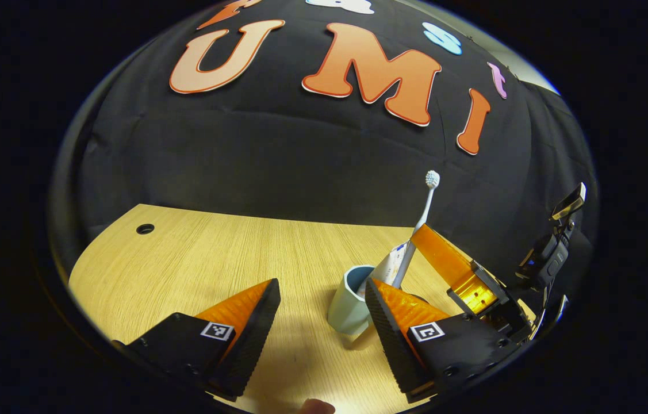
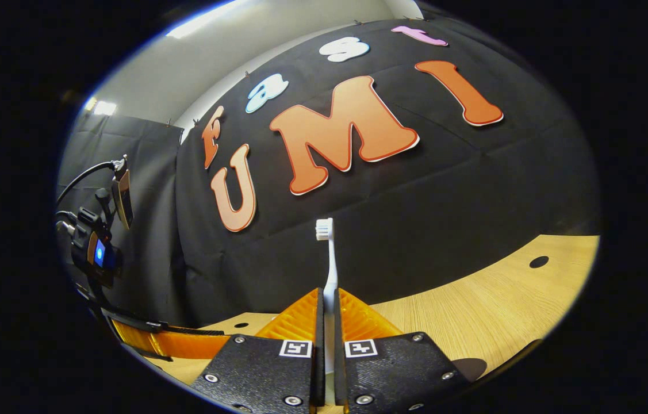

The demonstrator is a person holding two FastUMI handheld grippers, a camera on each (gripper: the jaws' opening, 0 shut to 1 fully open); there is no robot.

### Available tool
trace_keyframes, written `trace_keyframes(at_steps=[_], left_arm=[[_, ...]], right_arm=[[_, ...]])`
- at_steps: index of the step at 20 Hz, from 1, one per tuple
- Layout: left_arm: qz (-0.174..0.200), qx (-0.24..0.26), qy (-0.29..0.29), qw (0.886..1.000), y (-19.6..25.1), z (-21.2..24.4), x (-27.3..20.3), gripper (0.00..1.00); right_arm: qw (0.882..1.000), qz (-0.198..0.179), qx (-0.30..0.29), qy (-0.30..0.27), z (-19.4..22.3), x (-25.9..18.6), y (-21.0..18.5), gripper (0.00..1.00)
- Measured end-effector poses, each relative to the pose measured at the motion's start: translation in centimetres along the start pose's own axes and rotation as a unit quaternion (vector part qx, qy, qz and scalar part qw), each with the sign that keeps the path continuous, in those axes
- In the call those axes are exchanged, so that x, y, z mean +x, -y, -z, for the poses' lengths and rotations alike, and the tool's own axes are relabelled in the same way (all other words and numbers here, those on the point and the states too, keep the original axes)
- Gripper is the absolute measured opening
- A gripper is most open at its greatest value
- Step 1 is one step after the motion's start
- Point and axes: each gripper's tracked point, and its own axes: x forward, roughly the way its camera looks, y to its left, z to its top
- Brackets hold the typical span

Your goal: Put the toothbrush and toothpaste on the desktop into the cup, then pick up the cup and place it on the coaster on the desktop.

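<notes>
Toothbrush (image 2: 329, 270) clamped upright between the closed fingers of the right tool (image 2: 328, 322), its bristled head rising straight ahead of and above the fingertips in the right gripper view. In the left gripper view the same toothbrush (image 1: 424, 215) stands tilted over the cup (image 1: 349, 302), with the right tool (image 1: 461, 270) gripping its handle just beyond and to the right of the left tool's right finger. The left tool (image 1: 321, 299) stands wide open and holds nothing; the cup rests on the worktop (image 1: 197, 259) just ahead of it, between its fingertips and nearer the right one. Toothpaste (image 1: 390, 264) leans in the cup, its upper end projecting above the rim beside the toothbrush handle. Whether the toothbrush's lower end has entered the cup cannot be told, as the left tool's finger hides it. A dark round patch, possibly the coaster (image 2: 469, 367), lies on the worktop at the right tool's lower right.
</notes>
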Motion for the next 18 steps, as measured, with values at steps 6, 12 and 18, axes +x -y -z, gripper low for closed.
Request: trace_keyframes(at_steps=[6, 12, 18], left_arm=[[0.006, -0.003, -0.014, 1.0, 1.8, 0.4, -0.2, 0.96], [0.025, -0.001, -0.066, 0.998, 4.3, 0.9, -1.0, 0.96], [0.039, 0.001, -0.14, 0.989, 6.8, 0.6, -1.9, 0.97]], right_arm=[[0.999, -0.009, -0.01, -0.043, 2.2, -1.6, -0.6, 0.1], [0.999, -0.01, -0.02, -0.038, -0.2, -4.0, -0.8, 0.33], [0.998, 0.004, -0.053, -0.033, -3.6, -7.6, 0.9, 0.74]])
